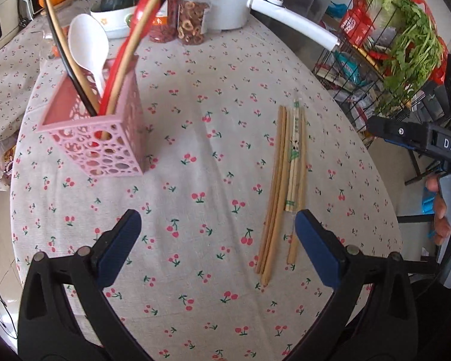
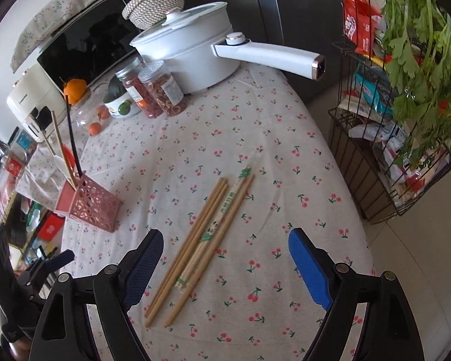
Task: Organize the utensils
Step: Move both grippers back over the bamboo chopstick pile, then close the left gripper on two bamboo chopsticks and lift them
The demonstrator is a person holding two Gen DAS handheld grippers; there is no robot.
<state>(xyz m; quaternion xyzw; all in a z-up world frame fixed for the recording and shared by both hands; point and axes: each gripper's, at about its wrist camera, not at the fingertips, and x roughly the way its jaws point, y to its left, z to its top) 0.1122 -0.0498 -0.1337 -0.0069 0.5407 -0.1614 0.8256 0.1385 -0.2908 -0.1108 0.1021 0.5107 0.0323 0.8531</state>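
- The right gripper (image 2: 225,266) has its fingers spread wide apart and holds nothing; it hovers over the near ends of the chopsticks (image 2: 200,248), which lie loose on the table (image 2: 285,150), some bare wood and one pair in a printed paper sleeve.
- The left gripper (image 1: 218,248) is likewise wide apart and empty, with the chopsticks (image 1: 285,180) just beside its right finger (image 1: 315,251).
- The pink holder (image 1: 102,132) stands well to the left of the chopsticks, already carrying a white spoon (image 1: 88,45), a red utensil and long sticks.
- Risk, as I judge it: the chopsticks touch one another in a flat bundle, so closing fingers may catch several, or roll them apart and pinch the tablecloth.
- The utensils in the holder lean outward; an incoming chopstick could knock them or tip the light holder.
- The left view shows inside the holder's mouth; the right view shows the holder (image 2: 88,207) only from outside, but shows all the white pot (image 2: 192,57) beyond the chopsticks.
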